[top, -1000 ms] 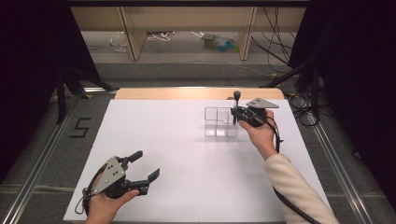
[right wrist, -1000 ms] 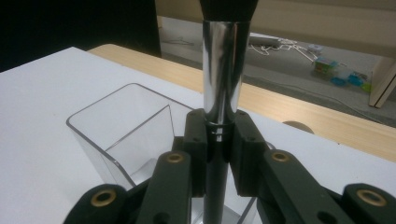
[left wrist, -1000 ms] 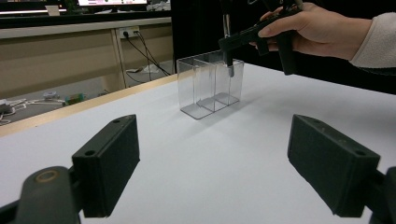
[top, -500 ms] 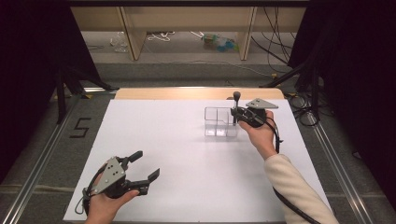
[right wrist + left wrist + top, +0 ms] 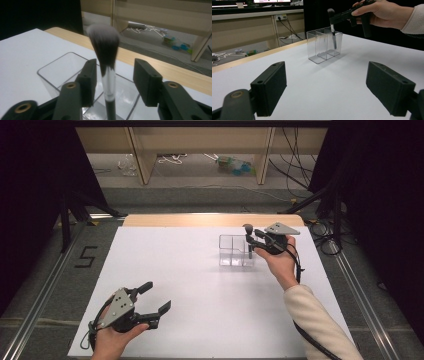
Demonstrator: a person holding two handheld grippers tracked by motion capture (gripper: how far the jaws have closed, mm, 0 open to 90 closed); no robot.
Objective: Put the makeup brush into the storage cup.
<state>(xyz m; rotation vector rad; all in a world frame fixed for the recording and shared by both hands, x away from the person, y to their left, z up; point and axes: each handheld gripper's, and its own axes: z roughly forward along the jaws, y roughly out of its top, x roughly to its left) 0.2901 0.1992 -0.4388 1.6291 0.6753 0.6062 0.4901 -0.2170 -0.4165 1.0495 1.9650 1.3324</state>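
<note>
Item: makeup brush, bristles up, standing in the right-hand compartment of the clear organiser, far right of the tabletop. Right hand-held gripper: jaws just opened, pads clear of the handle (brush released, placement apparently done). Left hand-held gripper: open, empty, near left. Positions unchanged from earlier.
</note>
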